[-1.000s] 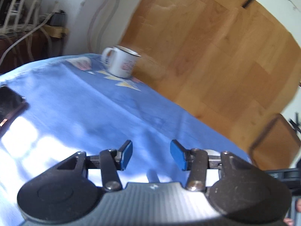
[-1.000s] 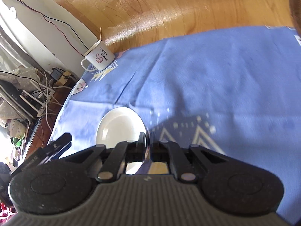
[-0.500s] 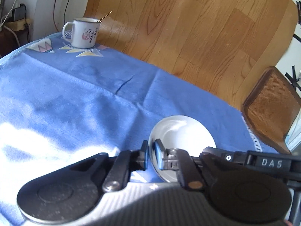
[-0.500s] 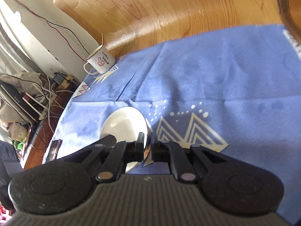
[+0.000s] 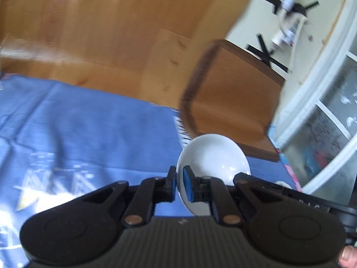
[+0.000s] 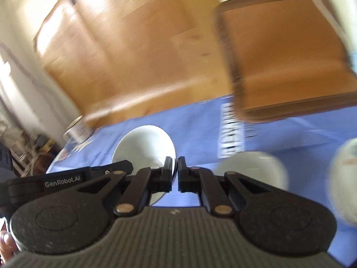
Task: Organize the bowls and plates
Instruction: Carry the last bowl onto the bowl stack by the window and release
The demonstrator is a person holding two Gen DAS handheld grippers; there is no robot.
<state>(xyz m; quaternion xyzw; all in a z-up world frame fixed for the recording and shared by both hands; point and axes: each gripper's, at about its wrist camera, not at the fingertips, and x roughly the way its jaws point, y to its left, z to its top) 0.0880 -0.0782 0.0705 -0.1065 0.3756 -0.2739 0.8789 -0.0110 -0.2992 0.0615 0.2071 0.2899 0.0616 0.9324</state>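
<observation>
White bowl (image 5: 214,154) — rim between both fingers (image 5: 188,186)

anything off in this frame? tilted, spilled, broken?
One oddity: both grippers, left and right, clamp the same white bowl on opposite rims, carried over the blue cloth. Its tilt is unclear. No spill or damage shows, though blur hides detail on the dishes at right.

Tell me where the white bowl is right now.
The white bowl is pinched by its rim between both tongs: the left tongs on its left edge, the right tongs on its right edge, over the blue tablecloth.
</observation>
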